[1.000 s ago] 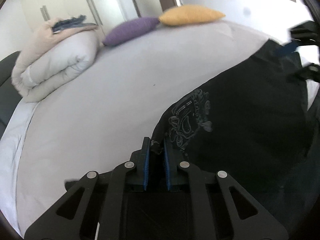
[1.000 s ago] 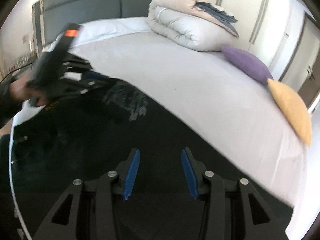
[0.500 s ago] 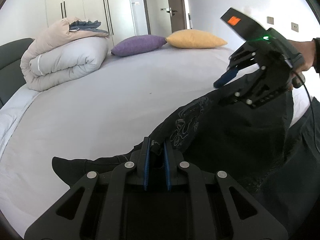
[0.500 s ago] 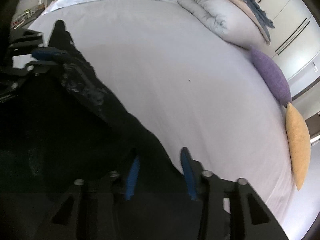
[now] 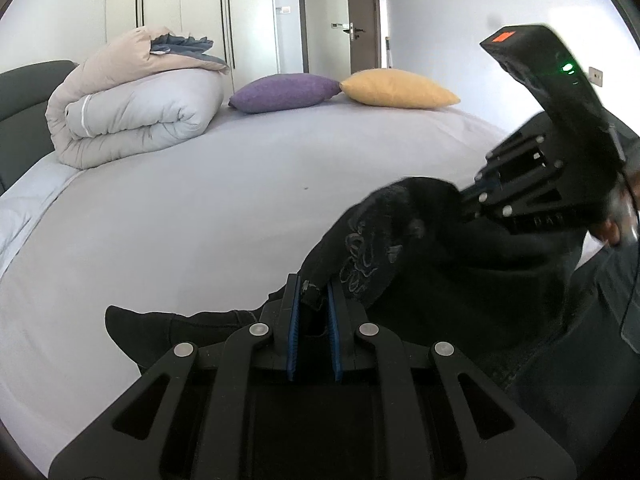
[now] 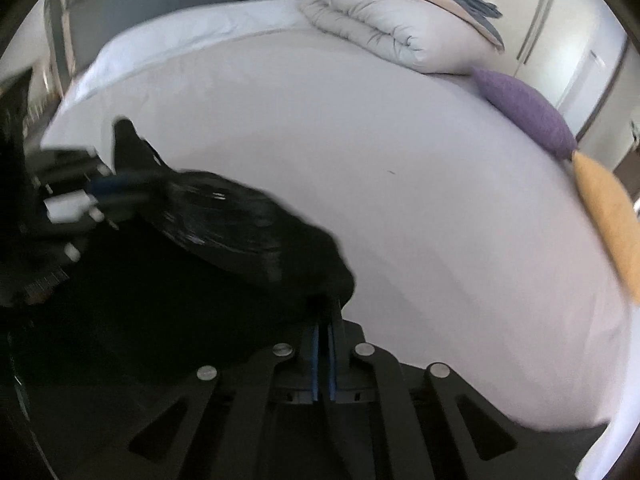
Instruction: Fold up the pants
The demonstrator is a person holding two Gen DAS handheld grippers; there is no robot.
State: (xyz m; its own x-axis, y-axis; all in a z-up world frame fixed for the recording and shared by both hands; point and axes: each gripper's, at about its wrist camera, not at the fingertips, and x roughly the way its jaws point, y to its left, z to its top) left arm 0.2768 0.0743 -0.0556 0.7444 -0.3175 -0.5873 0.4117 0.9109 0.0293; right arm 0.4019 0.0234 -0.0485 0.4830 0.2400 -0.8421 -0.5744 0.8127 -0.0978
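Left wrist view, left to right: grey headboard [image 5: 24,92] at 9 o'clock; rolled duvet [image 5: 136,108] at 10 o'clock with a folded blue-grey cloth [image 5: 180,44] on top; wardrobe doors [image 5: 192,12] behind it; purple cushion [image 5: 284,92] and yellow cushion [image 5: 400,89] touching end to end at 12 o'clock, open door [image 5: 362,16] behind them. Pale grey bed sheet [image 5: 180,220] fills the middle. Left gripper [image 5: 312,312] at 6 o'clock, blue pads pressed onto a black fabric edge of the black pants [image 5: 400,248], which bunch up from there toward 3 o'clock; a pale printed design shows on the cloth, and one dark end lies flat on the sheet at 8 o'clock. Right gripper [image 5: 476,196] at 3 o'clock, tips buried in the raised fold of the pants, green light lit on its body. Right wrist view, left to right: left gripper [image 6: 132,184] at 9 o'clock, blurred, holding the far edge; pants [image 6: 224,248] heaped from 9 toward 6 o'clock on the sheet [image 6: 400,160]; right gripper [image 6: 324,316] at 6 o'clock, pads nearly together, pinching black fabric; duvet [image 6: 384,16] at 12 o'clock, purple cushion [image 6: 528,112] at 2 o'clock, yellow cushion [image 6: 608,216] at 3 o'clock.
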